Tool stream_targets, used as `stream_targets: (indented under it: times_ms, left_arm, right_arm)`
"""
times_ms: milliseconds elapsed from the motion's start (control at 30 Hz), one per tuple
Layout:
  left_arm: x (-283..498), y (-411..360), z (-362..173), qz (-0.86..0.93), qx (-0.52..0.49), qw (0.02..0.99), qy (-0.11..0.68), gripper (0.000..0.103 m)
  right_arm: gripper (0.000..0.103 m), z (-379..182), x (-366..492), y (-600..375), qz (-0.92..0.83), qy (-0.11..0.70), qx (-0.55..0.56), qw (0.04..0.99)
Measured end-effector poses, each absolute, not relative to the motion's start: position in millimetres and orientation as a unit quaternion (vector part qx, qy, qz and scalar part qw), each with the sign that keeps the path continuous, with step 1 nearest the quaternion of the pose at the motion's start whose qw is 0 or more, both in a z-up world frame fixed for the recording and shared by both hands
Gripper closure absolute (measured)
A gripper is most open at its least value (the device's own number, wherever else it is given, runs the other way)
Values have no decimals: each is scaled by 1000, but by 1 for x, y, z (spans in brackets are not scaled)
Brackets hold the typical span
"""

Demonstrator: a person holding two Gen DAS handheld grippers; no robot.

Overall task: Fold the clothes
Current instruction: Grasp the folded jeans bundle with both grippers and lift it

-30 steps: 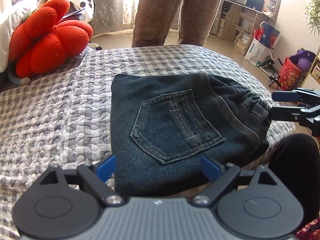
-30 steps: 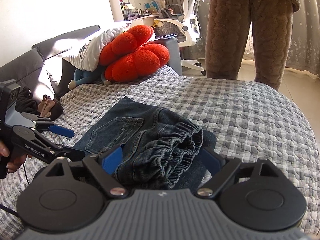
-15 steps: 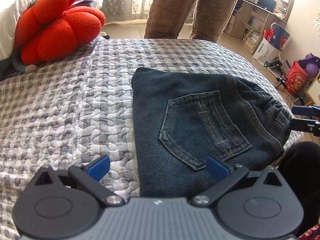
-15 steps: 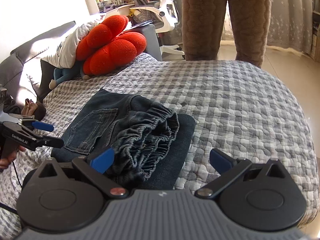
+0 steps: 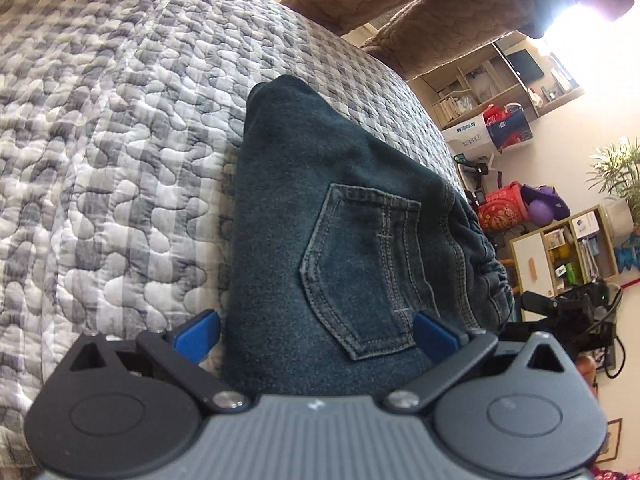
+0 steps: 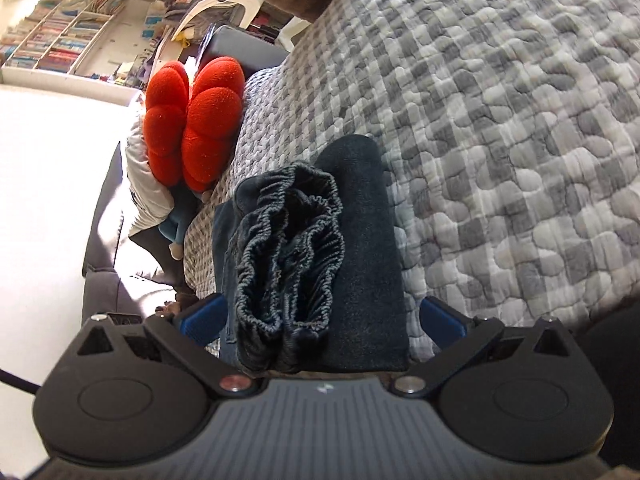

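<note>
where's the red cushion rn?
Right wrist view only: the red cushion sits upper left, at the quilt's far end, beyond the folded jeans.

Bare quilted bedspread [image 6: 520, 128] open on both sides of folded jeans [image 5: 332, 248]; red cushion [image 6: 196, 120] at the far end.

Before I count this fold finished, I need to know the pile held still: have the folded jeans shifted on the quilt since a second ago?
Cannot tell. The folded jeans look unchanged on the checked quilt, but both cameras rolled.
</note>
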State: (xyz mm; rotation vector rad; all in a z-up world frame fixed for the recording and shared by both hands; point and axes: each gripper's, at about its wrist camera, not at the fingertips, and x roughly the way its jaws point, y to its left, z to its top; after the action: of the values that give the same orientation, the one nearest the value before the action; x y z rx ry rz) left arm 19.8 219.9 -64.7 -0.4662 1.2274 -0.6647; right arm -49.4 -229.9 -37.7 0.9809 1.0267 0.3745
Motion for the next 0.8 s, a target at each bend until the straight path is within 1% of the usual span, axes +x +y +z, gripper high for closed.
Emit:
stream_targets:
  times_ms: [233,500,667,700,733,767,800]
  left_arm:
    - [30,227,-92,-325,-279,699,573,0]
    - [42,220,-104,-336,-334,682,557,0]
    - [47,207,-98,-328,-324,703,542,1]
    - [45,204,-96,-323,-315,713,537,3]
    - [43,201,-93,-319,-305,723,532,17]
    - [41,198,-90,-305,-287,737,531,27]
    - [38,197,-85,-290,-268,749,532,42]
  right_arm:
    - [0,-47,-41,-239,189,476,495,702]
    - [0,-55,-21,-226,191,482,491,700]
    - [0,-56,-12,-215,194,481,480,708]
    - [0,-55,-10,-213,195,479,474,712]
    - [0,-53,-11,-209,198,476,465,720]
    - [2,-51,-12,-206,200,472,455,728]
    - [8,-47,-14,-202,202,469,440,738]
